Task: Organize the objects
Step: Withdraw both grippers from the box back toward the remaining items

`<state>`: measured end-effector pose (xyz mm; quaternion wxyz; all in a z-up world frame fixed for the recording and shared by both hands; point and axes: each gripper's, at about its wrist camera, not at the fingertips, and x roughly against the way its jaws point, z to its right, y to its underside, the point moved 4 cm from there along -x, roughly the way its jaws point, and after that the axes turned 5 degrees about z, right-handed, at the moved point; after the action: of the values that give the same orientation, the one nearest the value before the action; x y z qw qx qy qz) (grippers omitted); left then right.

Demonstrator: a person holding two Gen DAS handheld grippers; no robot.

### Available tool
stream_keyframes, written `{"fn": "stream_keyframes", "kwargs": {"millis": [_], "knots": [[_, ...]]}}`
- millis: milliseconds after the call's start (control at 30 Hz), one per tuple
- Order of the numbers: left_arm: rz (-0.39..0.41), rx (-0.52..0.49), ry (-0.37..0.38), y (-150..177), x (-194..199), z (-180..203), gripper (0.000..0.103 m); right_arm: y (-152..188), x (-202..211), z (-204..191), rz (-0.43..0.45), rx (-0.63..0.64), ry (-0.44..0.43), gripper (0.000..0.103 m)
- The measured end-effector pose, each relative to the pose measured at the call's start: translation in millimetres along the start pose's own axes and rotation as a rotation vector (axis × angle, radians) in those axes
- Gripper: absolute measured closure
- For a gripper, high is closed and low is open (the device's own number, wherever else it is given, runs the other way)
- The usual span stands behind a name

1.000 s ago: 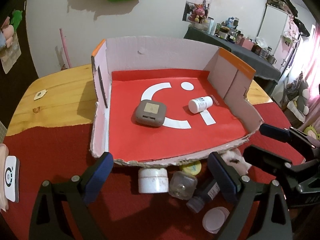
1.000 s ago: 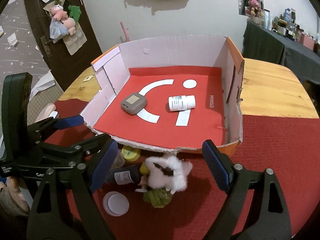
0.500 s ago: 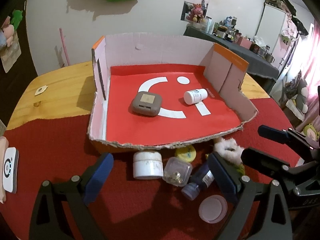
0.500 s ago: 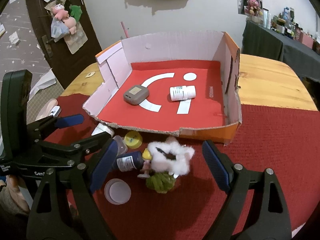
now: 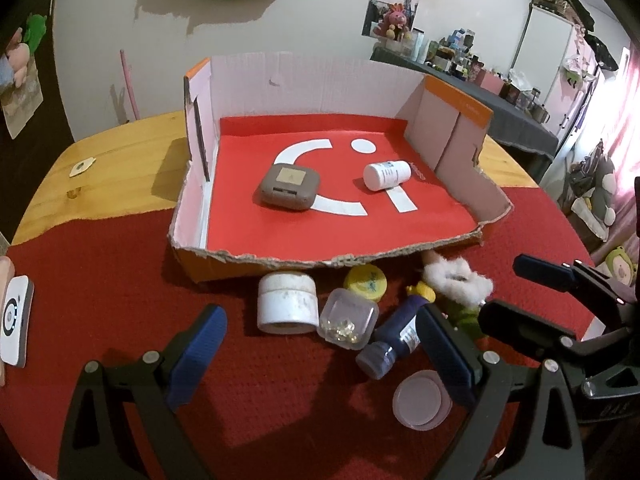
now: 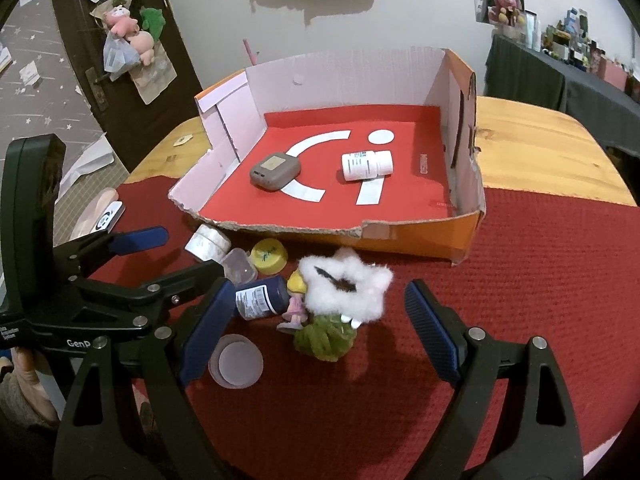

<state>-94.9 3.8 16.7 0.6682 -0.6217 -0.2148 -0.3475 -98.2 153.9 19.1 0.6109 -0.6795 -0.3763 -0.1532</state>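
Left gripper [image 5: 320,350]: fingers spread wide, holding nothing, low over the red cloth [image 5: 100,280] just in front of the loose items.
Right gripper [image 6: 320,328]: also wide open and empty, on either side of the fluffy toy without touching it.
Box [image 5: 316,80]: cardboard, front wall torn down, red floor; sits across the cloth and the wooden table [image 5: 120,152].
In the box: grey case [image 5: 289,186] left of centre; white bottle [image 5: 386,174] on its side to the right, well apart from the case.
In front of the box: white jar [image 5: 287,302] on its side, clear tub [image 5: 348,323] touching it, yellow lid [image 5: 365,282] just behind, blue bottle [image 5: 394,338] lying down, pale round lid [image 5: 420,403] nearest.
Toy [image 6: 344,284]: white fluff over a green tuft [image 6: 325,338], touching the blue bottle, close to the box's front edge.
Cloth's left edge: a white device [image 5: 15,315].
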Motion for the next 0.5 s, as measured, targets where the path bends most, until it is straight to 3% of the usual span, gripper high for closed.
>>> {"fn": "stream_keyframes", "kwargs": {"millis": [500], "knots": [[-0.011,0.007,0.03,14,2,7,0.008,13,5,5,0.002,0.0,0.033,0.017]]}}
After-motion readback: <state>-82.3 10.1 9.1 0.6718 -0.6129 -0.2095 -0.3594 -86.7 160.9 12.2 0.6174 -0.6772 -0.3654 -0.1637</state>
